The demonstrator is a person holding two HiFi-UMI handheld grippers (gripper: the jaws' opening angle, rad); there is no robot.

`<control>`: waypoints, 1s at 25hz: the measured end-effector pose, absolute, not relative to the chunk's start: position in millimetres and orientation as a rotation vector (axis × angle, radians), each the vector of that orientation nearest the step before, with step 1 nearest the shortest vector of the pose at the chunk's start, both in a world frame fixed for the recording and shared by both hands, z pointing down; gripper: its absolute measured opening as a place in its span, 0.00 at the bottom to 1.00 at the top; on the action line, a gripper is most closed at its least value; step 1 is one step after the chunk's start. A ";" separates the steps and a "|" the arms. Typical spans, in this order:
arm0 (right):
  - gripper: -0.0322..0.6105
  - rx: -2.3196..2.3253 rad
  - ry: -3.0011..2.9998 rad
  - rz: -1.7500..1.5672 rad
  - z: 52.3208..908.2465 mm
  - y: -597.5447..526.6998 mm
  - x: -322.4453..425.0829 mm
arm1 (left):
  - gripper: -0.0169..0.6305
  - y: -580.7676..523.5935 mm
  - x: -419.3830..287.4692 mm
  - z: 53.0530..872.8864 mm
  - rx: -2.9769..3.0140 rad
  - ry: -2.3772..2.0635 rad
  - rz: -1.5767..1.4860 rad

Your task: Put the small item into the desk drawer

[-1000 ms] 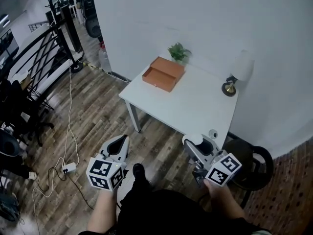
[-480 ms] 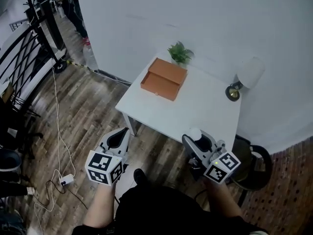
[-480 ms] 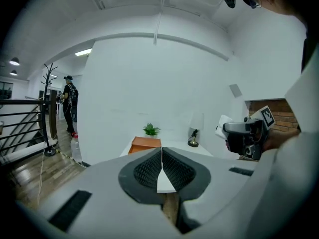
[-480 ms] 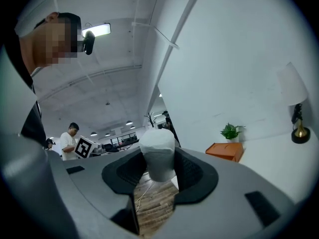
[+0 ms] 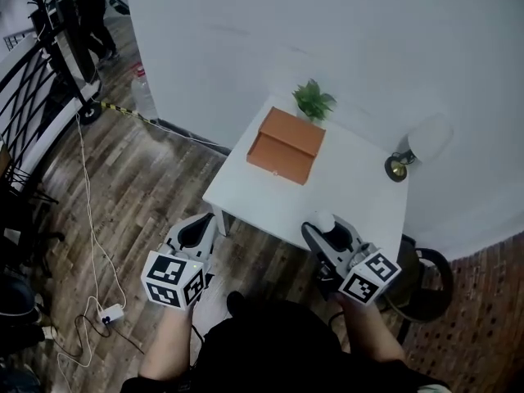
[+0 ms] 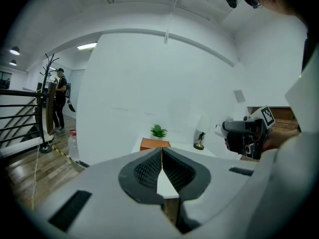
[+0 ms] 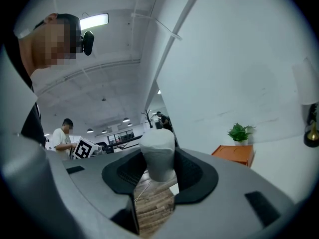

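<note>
Your left gripper point(image 5: 199, 226): held low on the left above the wooden floor point(image 5: 155, 188), jaws pressed together along their whole length, nothing between them. Your right gripper point(image 5: 329, 231): held up at the near edge of the white table point(image 5: 348, 178), clenched on the small white item point(image 5: 325, 220), which stands upright between the two dark pads with its rounded top poking above them. That item is off the table surface and well apart from the orange drawer box point(image 5: 288, 142). The drawer box sits at the far left corner of the table, near the wall; from here you cannot tell whether its drawer is pulled out. Green potted plant point(image 5: 314, 101): just behind the drawer box, against the wall. Lamp point(image 5: 419, 144) with a white shade and brass base: far right corner of the table. Dark round chair point(image 5: 430, 268): on the floor just right of the table, beside your right arm. White cable and power strip point(image 5: 106, 315): on the floor to your left. Plastic bottle point(image 5: 142, 95): standing by the wall's corner. Black railing point(image 5: 24, 97): along the left edge. A person point(image 5: 88, 11) stands in the far background beyond the railing.
</note>
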State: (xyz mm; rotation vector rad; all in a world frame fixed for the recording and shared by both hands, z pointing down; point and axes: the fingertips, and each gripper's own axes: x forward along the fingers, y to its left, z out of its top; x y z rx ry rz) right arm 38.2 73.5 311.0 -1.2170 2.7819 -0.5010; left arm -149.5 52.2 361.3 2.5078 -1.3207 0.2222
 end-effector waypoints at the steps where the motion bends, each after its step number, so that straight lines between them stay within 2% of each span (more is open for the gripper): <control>1: 0.32 -1.220 2.786 -0.507 312.8 68.6 35.9 | 0.05 47.9 -151.9 363.0 2.504 -1.318 0.220; 11: 0.32 -1.220 2.783 -0.547 326.2 9.4 47.6 | 0.05 -5.2 -141.0 377.6 2.478 -1.308 0.254; 25: 0.32 -1.170 2.756 -0.614 348.8 -87.2 138.9 | 0.05 -107.5 -47.7 377.4 2.465 -1.373 0.372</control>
